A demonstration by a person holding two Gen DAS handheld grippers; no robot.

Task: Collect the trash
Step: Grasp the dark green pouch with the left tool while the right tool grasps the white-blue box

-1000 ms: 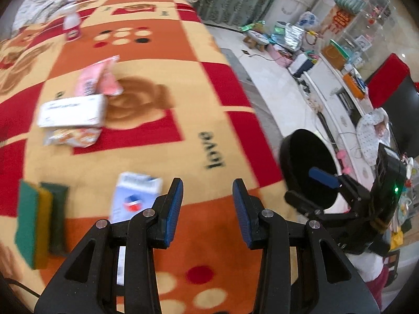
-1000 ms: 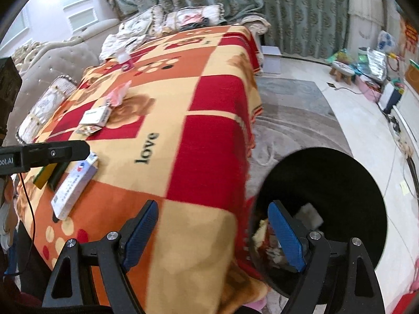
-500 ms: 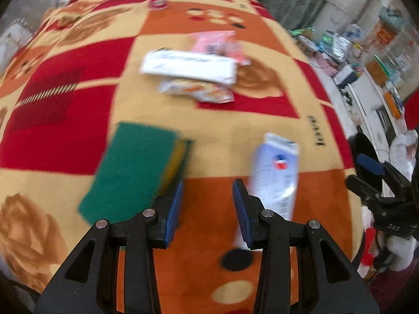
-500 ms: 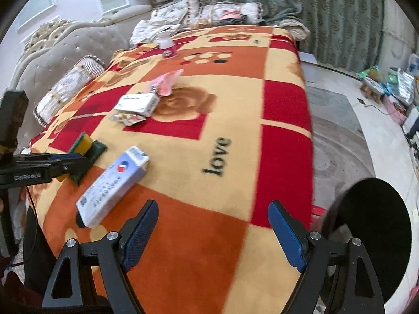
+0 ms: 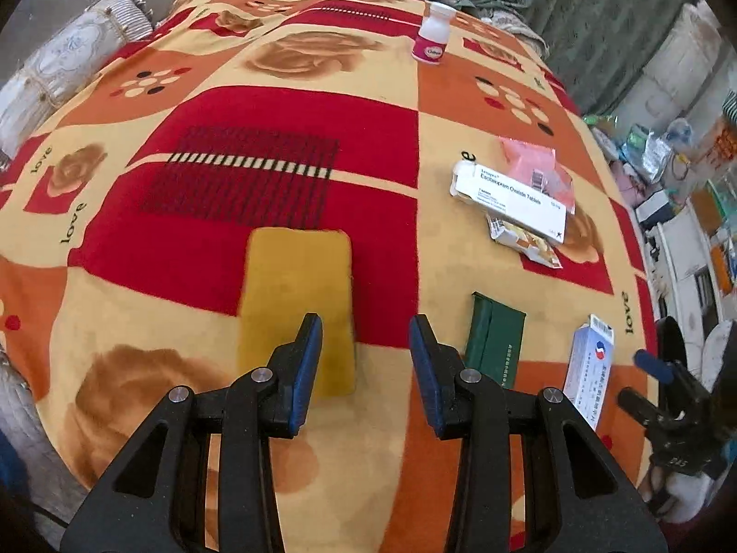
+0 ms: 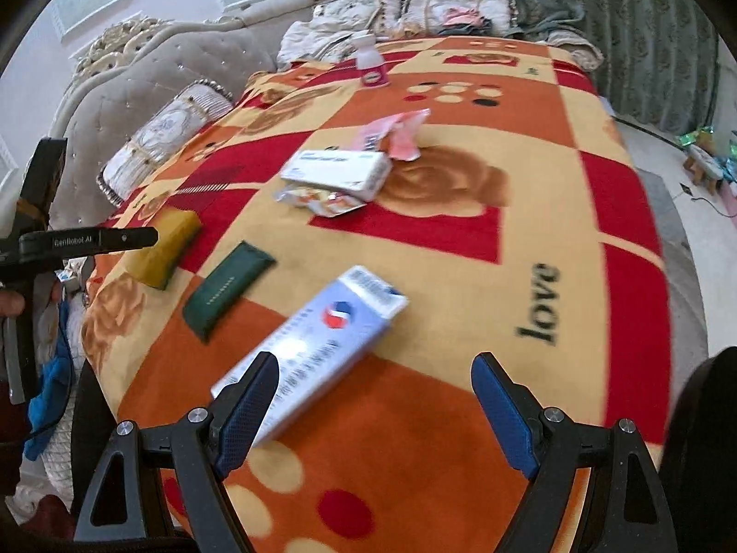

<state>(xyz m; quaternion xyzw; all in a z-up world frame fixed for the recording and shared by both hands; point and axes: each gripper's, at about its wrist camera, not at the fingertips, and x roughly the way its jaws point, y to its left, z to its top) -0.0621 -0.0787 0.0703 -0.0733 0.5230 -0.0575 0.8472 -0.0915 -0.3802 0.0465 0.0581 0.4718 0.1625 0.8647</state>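
Trash lies on a bed with a red, orange and yellow blanket [image 5: 285, 138]. A blue-white box [image 6: 318, 345] lies just in front of my open, empty right gripper [image 6: 373, 410]; it also shows in the left wrist view [image 5: 589, 364]. My left gripper [image 5: 364, 368] is open and empty, beside a yellow sponge [image 5: 297, 304] and a green pad [image 5: 495, 345]. Farther off lie a white medicine box [image 5: 511, 196], a crumpled wrapper [image 5: 525, 239], a pink packet [image 5: 534, 166] and a white-pink bottle [image 5: 433, 39].
A black bin [image 6: 704, 451] stands at the bed's right side, partly cut off. Pillows [image 6: 170, 133] and a padded headboard [image 6: 119, 87] line the left and far sides. Clutter sits on the floor [image 5: 668, 161] to the right.
Both grippers swung from the bin toward the bed. The left now faces the yellow sponge and green pad, lying apart; the right has closed in on the blue-white box.
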